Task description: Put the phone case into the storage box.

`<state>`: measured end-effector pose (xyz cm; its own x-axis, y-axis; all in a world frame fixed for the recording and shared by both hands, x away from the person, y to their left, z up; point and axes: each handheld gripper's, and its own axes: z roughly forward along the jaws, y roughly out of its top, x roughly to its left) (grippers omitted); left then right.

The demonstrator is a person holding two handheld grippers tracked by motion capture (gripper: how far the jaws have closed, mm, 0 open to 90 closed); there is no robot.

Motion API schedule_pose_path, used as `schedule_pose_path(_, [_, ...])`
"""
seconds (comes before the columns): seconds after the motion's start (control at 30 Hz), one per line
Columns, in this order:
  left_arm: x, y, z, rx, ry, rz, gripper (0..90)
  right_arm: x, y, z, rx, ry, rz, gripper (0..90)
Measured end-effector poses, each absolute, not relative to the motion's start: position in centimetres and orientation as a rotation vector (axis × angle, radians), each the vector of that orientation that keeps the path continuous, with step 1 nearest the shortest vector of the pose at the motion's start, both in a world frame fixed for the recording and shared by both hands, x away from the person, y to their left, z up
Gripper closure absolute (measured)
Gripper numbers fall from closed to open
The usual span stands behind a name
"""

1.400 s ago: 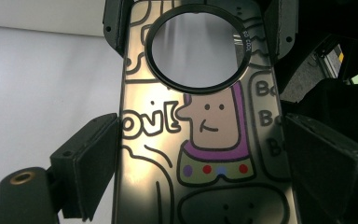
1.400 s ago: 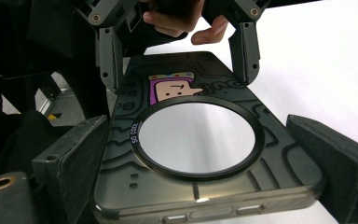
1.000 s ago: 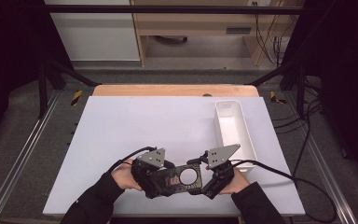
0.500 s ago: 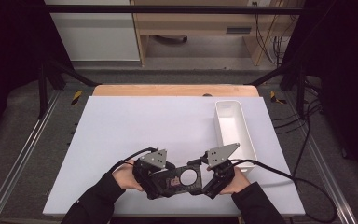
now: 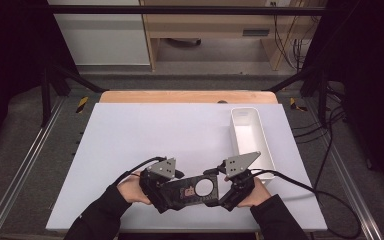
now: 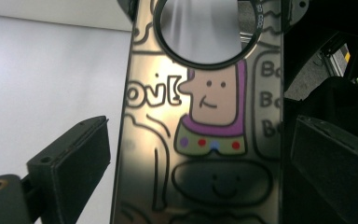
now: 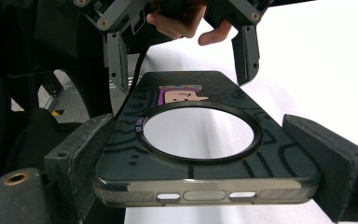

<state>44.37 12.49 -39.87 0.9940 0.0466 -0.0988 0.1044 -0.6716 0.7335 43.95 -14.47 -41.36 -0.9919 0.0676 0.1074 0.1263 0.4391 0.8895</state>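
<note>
With the right tongs (image 7: 205, 186) clamped on the case (image 5: 192, 189) and the left tongs (image 6: 196, 163) just spreading apart around it, we keep the right grip steady.

- One dark phone case (image 5: 192, 189) with cartoon drawings and a round camera cutout, spanning between the two grippers.
- Two hand-held grippers: left gripper (image 5: 166, 189), right gripper (image 5: 225, 192).
- One white rectangular bin (image 5: 251, 142), just beyond the right gripper.
- One white table (image 5: 145, 130) under both grippers.
</note>
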Motion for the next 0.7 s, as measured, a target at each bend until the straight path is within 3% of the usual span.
schedule_pose_path(0.7, [44.2, 12.4, -40.8, 2.484, 0.103, -0.023, 2.3, 44.5, -13.2, -39.1, -0.119, -2.774, -1.405, 12.4])
